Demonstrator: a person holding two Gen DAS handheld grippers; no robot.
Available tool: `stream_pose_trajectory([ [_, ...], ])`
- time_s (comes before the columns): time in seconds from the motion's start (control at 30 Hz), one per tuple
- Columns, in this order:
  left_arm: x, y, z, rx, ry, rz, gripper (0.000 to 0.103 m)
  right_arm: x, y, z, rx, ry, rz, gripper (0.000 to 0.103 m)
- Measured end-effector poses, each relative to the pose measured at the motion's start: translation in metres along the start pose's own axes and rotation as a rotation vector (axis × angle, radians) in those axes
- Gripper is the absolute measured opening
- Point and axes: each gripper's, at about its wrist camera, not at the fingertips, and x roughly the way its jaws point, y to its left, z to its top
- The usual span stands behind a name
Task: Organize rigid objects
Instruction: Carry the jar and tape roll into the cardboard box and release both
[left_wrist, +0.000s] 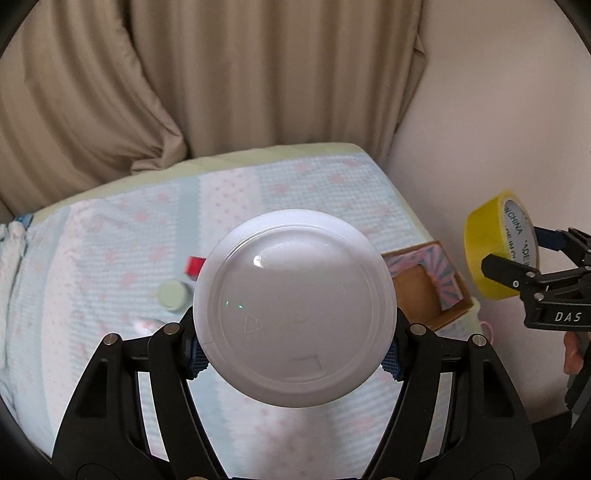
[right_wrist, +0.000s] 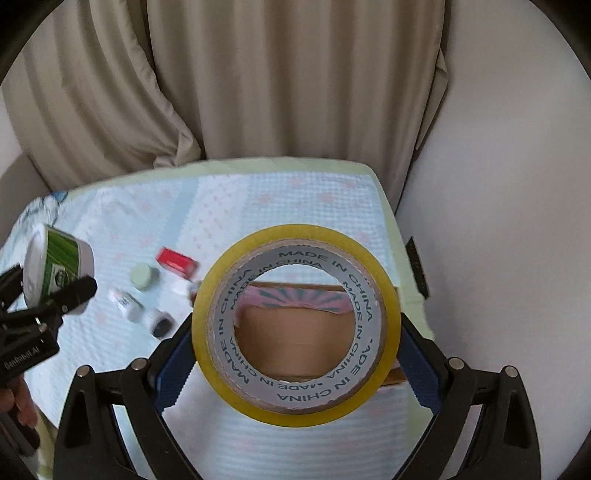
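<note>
Tape roll (right_wrist: 295, 325), yellow, clamped in right hand-held gripper (right_wrist: 295, 350); left hand-held gripper (left_wrist: 295, 354) clamps white tub (left_wrist: 294, 306).

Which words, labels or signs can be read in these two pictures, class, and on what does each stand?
"MADE IN CHINA", repeated around the grey core of the yellow tape roll.
"DAS" on the right gripper.
"GenRobot.AI" on the left gripper.
Recycling triangle embossed on the white container; letters beneath unreadable.
Green label and small bottles: print too blurred.
</note>
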Motion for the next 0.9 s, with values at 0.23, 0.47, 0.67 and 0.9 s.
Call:
stream_pose_trajectory([
  [0.23, 0.062, -0.053, -0.001, -0.021, 0.114, -0.008, 0.067, 0.056, -0.072, -0.008, -0.011, 0.093, 0.022, 0.097],
  [0.47, 0.143, -0.09, -0.005, 0.04, 0.235, -0.001, 0.068, 0.125, -0.11, -0.026, -0.024, 0.186, 0.037, 0.096],
  [0.67, 0.223, -0.11, -0.018, 0.12, 0.366, -0.001, 0.067, 0.181, -0.113, -0.044, -0.143, 0.255, 0.075, 0.097],
  [0.9, 0.294, -0.114, -0.039, 0.165, 0.504, 0.013, 0.067, 0.231, -0.087, -0.065, -0.36, 0.298, 0.153, 0.097],
])
